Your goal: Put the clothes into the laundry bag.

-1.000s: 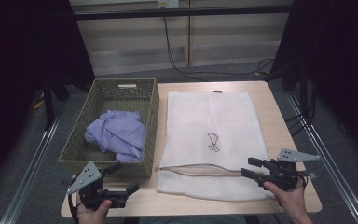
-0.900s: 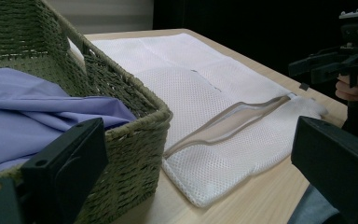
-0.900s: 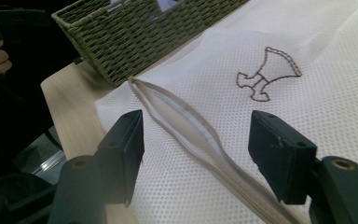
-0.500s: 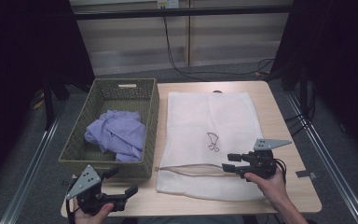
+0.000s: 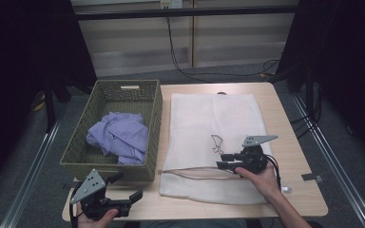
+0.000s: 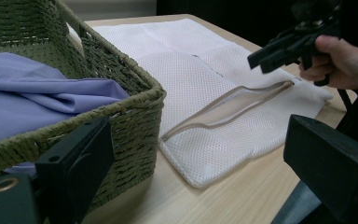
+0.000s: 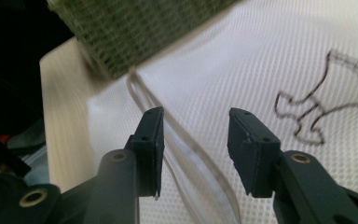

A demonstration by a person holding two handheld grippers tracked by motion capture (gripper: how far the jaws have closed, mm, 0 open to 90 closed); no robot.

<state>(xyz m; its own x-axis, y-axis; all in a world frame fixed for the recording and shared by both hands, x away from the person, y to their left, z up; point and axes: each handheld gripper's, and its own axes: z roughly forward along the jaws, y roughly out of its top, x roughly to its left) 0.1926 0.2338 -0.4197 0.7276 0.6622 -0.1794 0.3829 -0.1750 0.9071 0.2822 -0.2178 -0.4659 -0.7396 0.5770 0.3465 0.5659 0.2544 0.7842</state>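
Right gripper, high view: hovered over the white mesh laundry bag on the table, jaws spread and aimed at the bag's beige-edged opening near the front edge. Left gripper parked at the table's near left corner, spread, holding nothing; purple cloth lay bunched in the woven basket just beside the bag.

Left gripper view: jaws wide apart, basket corner close, opening gaping slightly, right gripper poised above it.

Right gripper view: 2 jaws spread, straddling the opening's trim, not yet pinching.

Judged: step in hand was reaching for the bag's mouth. Next called for lowering, pinching 1 layer of trim only, then lifting to widen it for the cloth.
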